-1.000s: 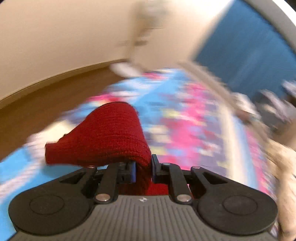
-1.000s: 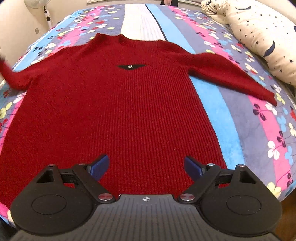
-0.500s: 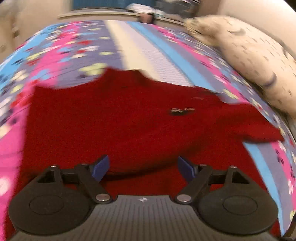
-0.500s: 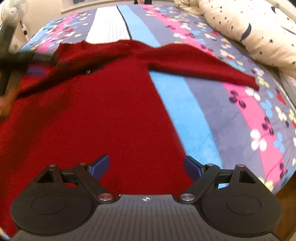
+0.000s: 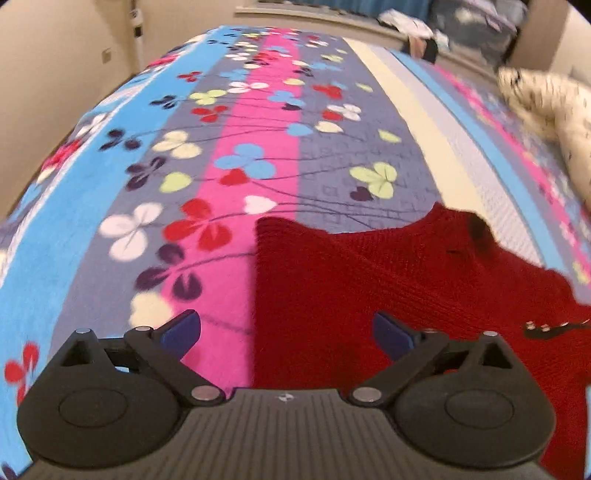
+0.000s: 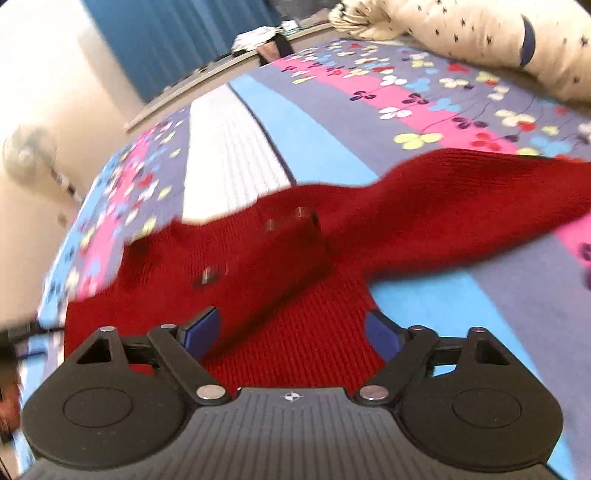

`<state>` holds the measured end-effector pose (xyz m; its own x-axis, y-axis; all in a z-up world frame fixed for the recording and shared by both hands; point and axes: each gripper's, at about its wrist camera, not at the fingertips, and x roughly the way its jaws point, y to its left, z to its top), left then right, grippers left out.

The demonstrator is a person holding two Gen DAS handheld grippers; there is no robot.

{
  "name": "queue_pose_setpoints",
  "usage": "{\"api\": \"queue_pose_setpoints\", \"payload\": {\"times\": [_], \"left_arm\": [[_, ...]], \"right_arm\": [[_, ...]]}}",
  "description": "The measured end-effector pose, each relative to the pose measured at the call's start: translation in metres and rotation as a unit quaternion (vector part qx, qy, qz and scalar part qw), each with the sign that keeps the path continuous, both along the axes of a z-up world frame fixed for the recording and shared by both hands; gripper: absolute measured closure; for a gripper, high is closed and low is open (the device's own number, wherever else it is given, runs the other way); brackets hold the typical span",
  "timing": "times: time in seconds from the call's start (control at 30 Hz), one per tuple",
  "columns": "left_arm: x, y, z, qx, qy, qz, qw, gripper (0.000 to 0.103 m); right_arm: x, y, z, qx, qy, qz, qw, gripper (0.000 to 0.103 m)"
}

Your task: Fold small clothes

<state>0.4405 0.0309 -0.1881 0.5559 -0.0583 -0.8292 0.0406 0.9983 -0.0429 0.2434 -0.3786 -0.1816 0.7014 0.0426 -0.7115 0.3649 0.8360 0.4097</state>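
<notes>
Here a bed (image 5: pixel 258 155) is shown covered by a bedspread striped in blue, grey, pink and cream and printed with clover-like flowers. Beige walls are seen beside it, a blue curtain (image 6: pixel 177 40) hangs at the far end in the right wrist view, and a pedestal fan (image 6: pixel 26 155) stands at the left edge of that view. A cream pillow with small dark stars (image 6: pixel 491 33) lies on the bed toward the right. The red knitted sweater (image 5: pixel 388 295) is spread on the bedspread; its left edge runs straight, and one sleeve is laid across the body, while the other sleeve (image 6: pixel 480 192) is stretched out to the right over the stripes. The left gripper (image 5: pixel 286 330) is held above the sweater's left edge, its jaws opening and already wide, with pink bedspread under one finger and red knit under the other; nothing is gripped. The right gripper (image 6: pixel 291 330) is held over the sweater's body, its jaws wide but closing slightly, and no cloth is pinched between the blue pads (image 6: pixel 199 328). Both views are partly blurred.
</notes>
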Motion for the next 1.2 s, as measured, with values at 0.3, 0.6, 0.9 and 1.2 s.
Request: {"api": "queue_pose_setpoints", "payload": {"times": [0.3,0.6,0.9,1.2], "left_arm": [[0.01,-0.021,-0.015,0.063,0.014,-0.047,0.9968,0.081],[0.012,0.039,-0.019,-0.018,0.01,-0.005,0.9998,0.07],[-0.029,0.051,-0.008,-0.004,-0.03,0.0,0.9995,0.018],[-0.035,0.027,-0.04,0.105,-0.016,-0.003,0.9944,0.0]], "right_arm": [[0.098,-0.025,-0.046,-0.01,0.032,0.097,0.995,0.064],[0.115,-0.03,-0.012,0.085,0.016,0.067,0.994,0.081],[0.085,-0.052,-0.024,0.065,-0.04,0.003,0.997,0.032],[0.094,0.009,-0.05,-0.147,0.03,0.137,0.979,0.078]]}}
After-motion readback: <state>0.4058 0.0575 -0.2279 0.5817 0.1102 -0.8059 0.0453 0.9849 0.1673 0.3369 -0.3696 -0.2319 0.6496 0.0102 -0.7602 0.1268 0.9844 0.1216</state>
